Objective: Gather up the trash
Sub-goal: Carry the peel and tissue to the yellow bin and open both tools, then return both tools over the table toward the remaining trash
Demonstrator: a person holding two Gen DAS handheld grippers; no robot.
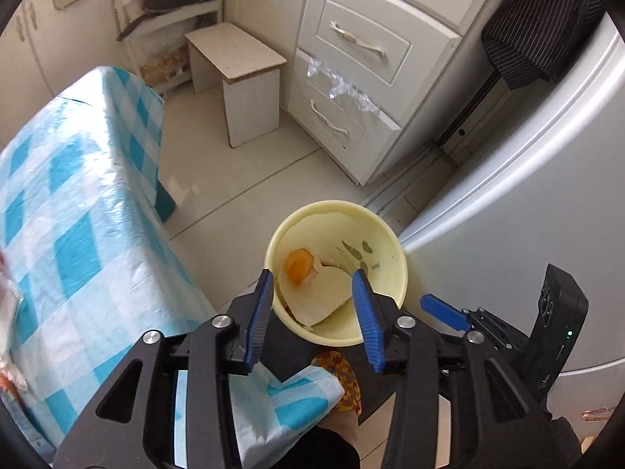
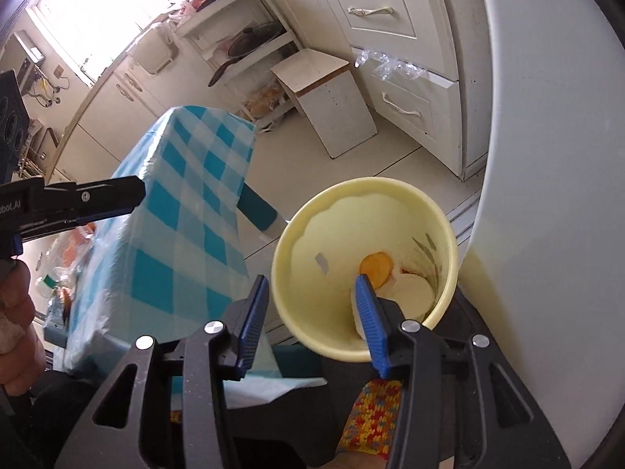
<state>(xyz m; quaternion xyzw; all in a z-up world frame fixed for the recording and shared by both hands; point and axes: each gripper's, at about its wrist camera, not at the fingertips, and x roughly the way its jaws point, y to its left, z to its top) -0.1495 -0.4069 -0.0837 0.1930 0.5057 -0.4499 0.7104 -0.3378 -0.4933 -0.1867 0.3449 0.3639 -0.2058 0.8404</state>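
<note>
A pale yellow bin [image 1: 336, 205] [image 2: 371, 183] stands on the tiled floor between the table and a white appliance. Inside lie an orange peel [image 1: 299, 267] [image 2: 377, 267] and white round scraps [image 1: 320, 301] [image 2: 414, 293]. My left gripper [image 1: 312, 277] hovers over the bin's mouth, open, with nothing between its blue pads. My right gripper [image 2: 311, 281] is also above the bin, open and empty, one finger over the inside and the other outside the near rim. One of its blue fingers [image 1: 441, 310] shows in the left wrist view.
A table under a blue-and-white checked cloth [image 1: 78, 215] [image 2: 187, 195] stands close on the left. A white stool [image 1: 242, 62], a drawer cabinet [image 1: 363, 58] and a shelf with pans lie beyond. The white appliance [image 1: 527, 195] borders the right. A hand [image 2: 15, 305] shows at left.
</note>
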